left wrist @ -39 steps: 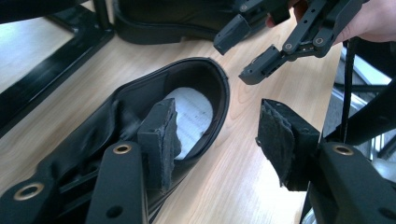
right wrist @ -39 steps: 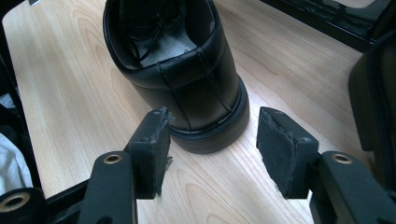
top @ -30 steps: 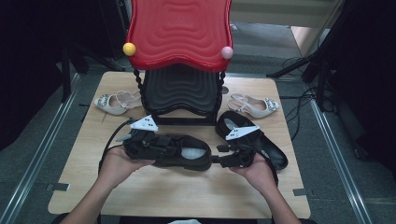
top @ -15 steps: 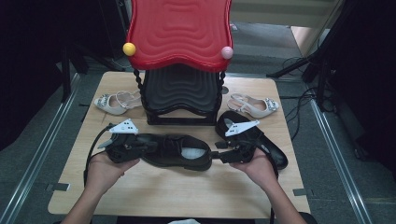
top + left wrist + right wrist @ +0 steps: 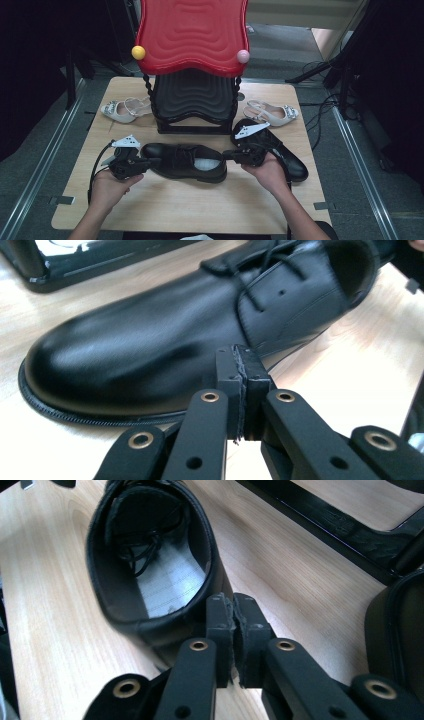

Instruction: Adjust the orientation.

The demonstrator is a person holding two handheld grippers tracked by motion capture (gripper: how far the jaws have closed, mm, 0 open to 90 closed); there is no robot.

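Shoe (image 5: 184, 162) of black leather lies mid-frame on the table (image 5: 165, 210), flanked toe and heel by left tool (image 5: 239, 371) and right tool (image 5: 235, 617), both pressed together empty, seemingly to nudge it straight.

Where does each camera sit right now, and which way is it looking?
High view: above the near edge, facing forward and down on the table; both hands and forearms show.
Left gripper view: on the left gripper, facing the shoe's toe; its shut jaws show.
Right gripper view: on the right gripper, facing the heel; shut jaws show.
All share the shoe.
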